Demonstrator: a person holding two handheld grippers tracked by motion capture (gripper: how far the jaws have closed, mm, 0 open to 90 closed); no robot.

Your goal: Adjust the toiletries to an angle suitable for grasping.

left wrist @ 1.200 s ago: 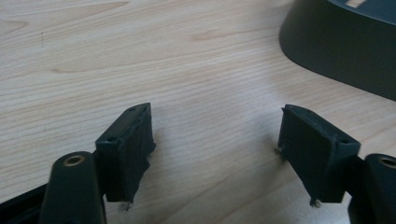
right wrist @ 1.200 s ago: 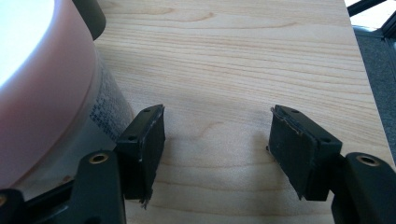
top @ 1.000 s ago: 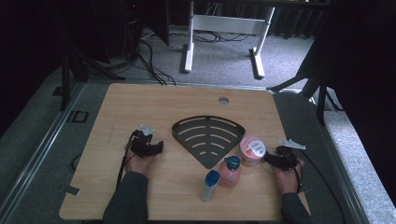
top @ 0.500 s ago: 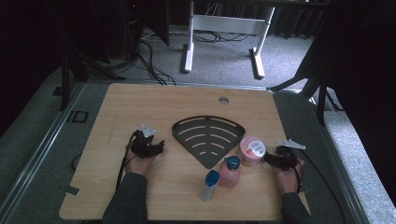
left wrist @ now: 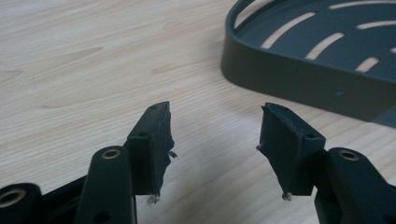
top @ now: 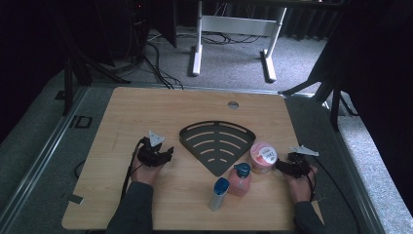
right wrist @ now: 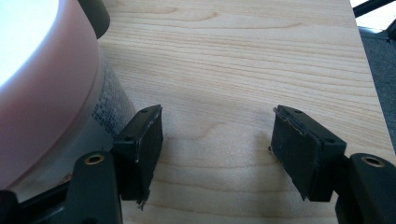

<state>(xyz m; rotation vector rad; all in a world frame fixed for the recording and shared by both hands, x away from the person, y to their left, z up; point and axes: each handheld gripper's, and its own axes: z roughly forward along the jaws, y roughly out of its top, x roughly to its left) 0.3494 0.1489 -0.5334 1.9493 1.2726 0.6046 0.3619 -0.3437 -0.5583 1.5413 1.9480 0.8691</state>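
Grippers are sitting low on the pale wooden table [top: 146, 112], 1 in each hand, on either side of a dark grey fan-shaped slotted tray [top: 216, 145] that is lying flat near the table's middle. In the high view the left gripper [top: 168, 155] is resting at 9 o'clock from the tray, close to its curved left edge but apart from it, and pointing toward it. Its jaws have just been closing, yet they are standing apart with only bare wood between them; in the left gripper view the left gripper [left wrist: 215, 140] is facing the tray's rim [left wrist: 299, 84], which is rising at 1 o'clock beyond the fingertips, with a clear strip of table in between.

At 4 o'clock from the tray, a round pink tub with a white lid [top: 263, 157] is standing upright, just beside the tray's right edge. The right gripper [top: 281, 166] is lying at 3 o'clock from the tub, aimed at it. In the right gripper view the right gripper [right wrist: 217, 135] is holding its jaws apart over empty wood, while the tub [right wrist: 46, 88] is looming at 10 o'clock, right against the outer side of the nearer jaw; whether the 2 are touching I cannot tell.

At 6 o'clock from the tray, a squat pink bottle with a blue cap [top: 239, 179] is standing upright, and a slim grey bottle with a blue cap [top: 218, 193] is standing just beside it at 8 o'clock.
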